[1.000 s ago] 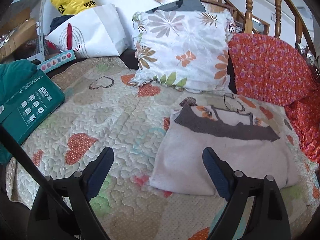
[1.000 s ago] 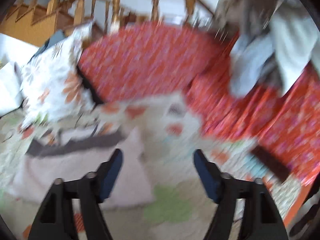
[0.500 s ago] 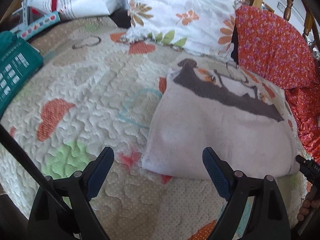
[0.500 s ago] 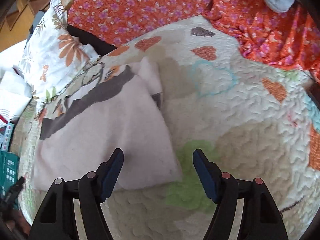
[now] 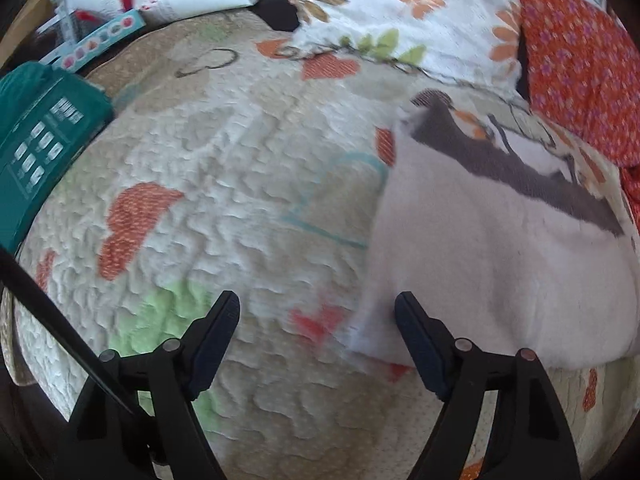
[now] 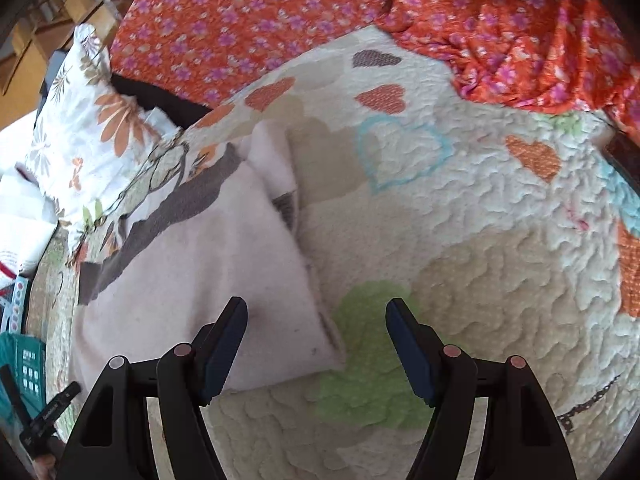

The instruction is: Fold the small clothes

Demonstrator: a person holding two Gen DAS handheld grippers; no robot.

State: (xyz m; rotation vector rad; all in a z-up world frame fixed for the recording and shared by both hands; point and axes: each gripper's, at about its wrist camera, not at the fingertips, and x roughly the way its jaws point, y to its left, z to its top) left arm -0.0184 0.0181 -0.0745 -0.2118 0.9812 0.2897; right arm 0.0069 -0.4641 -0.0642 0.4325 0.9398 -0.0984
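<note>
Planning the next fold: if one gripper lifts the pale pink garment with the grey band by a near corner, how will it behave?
The pale pink garment with the grey band lies limp and layered, so it will probably droop and unfold. It looks thin, likely light. The textured heart-patterned quilt may drag on it when pushed.

On my feeds the light is soft, even daylight, bright enough for full colour; I see no hard glare; only faint shadows lie under the edge of the pale garment on the quilt; the left wrist view is smeared with motion blur, worst on the quilt near the frame's middle and bottom; the right wrist view is sharper; both bow strongly at the rim and fade into black corners; my jaws stay crisp.
</note>
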